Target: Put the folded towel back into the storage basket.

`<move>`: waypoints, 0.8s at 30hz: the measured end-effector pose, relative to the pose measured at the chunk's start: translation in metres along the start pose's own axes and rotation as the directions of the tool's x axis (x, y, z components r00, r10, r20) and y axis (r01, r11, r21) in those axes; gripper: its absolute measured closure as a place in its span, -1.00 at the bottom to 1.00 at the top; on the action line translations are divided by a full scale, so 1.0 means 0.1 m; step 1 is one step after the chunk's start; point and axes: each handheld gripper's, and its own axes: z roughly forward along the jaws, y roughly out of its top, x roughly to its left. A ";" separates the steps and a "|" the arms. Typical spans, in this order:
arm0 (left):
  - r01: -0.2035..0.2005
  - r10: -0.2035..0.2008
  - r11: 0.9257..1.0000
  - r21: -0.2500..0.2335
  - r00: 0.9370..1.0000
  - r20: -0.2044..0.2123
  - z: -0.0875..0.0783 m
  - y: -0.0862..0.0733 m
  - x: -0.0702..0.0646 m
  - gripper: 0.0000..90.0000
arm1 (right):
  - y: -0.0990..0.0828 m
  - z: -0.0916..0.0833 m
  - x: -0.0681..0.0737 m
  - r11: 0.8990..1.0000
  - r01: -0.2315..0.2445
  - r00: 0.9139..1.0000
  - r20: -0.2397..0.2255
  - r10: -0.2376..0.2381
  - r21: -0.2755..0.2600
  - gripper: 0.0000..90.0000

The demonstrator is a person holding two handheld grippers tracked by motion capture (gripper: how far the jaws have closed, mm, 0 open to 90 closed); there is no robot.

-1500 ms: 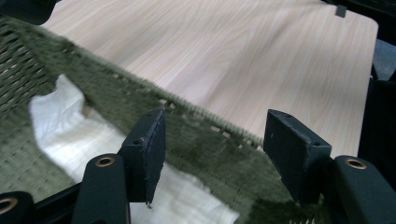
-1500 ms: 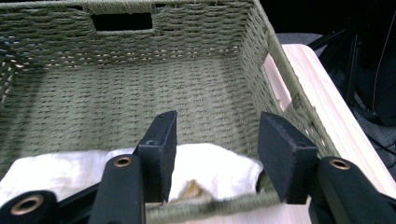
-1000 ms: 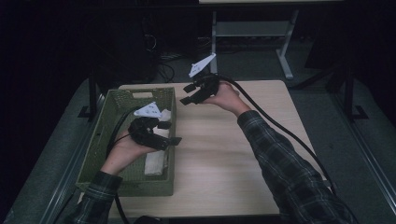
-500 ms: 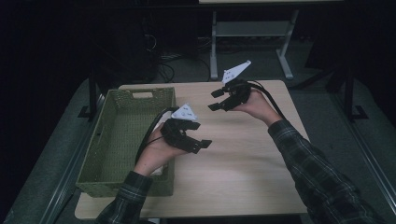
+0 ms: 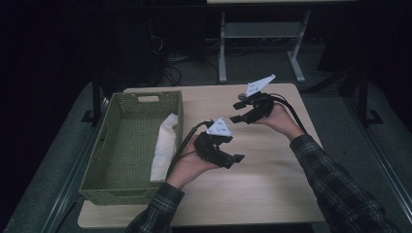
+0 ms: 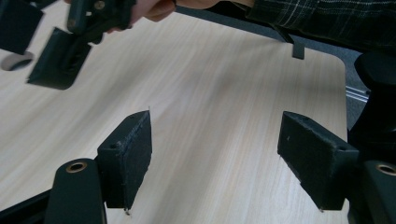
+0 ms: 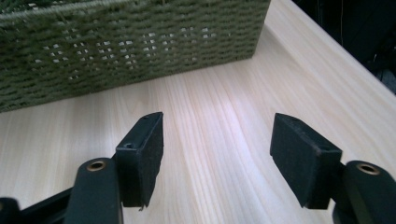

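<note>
High view: pale wooden table (image 5: pixel 272 189) fills the middle of the frame; dark floor and a grey table frame lie beyond it at the top.
Basket: green woven basket (image 5: pixel 119 145) sits at the left of the frame, on the table's left part, long side running up the frame.
Cloth: white folded cloth (image 5: pixel 164 145) lies inside the basket along its right wall, untouched by either tool.
Left gripper: left gripper (image 5: pixel 232 160) hangs over bare wood at centre frame, just right of the basket; jaws apart, nothing between them.
Right gripper: right gripper (image 5: pixel 238 111) is up and right of centre, well apart from the basket; its jaws have just been opening, with nothing between them.
Sleeves: plaid sleeves enter from the bottom edge.
Left gripper view: both black pads (image 6: pixel 128 158) stand wide over plain wood grain; the right gripper (image 6: pixel 37 51) shows in the upper left corner, blurred.
Right gripper view: pads (image 7: pixel 142 156) are spread over bare table; the basket's woven wall (image 7: pixel 130 42) crosses the top of the frame, farther off.
</note>
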 end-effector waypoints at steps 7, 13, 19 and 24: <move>-0.003 0.002 1.000 0.025 1.000 0.025 0.28 -0.12 -0.07 -0.43 | -0.19 0.05 -0.03 1.000 -0.022 1.000 0.008 0.022 0.010 -0.30; -0.009 0.008 1.000 0.026 0.999 0.053 0.48 -0.24 -0.10 -0.43 | -0.38 0.08 -0.04 0.999 -0.047 0.999 0.021 0.047 0.000 -0.30; -0.030 0.025 0.997 0.068 0.997 0.076 0.71 -0.42 -0.12 -0.44 | -0.57 0.14 -0.05 0.997 -0.076 0.997 0.029 0.076 0.007 -0.32; -0.055 0.049 0.996 0.077 0.996 0.073 0.79 -0.50 -0.14 -0.48 | -0.72 0.19 -0.04 0.995 -0.103 0.994 0.037 0.103 0.010 -0.32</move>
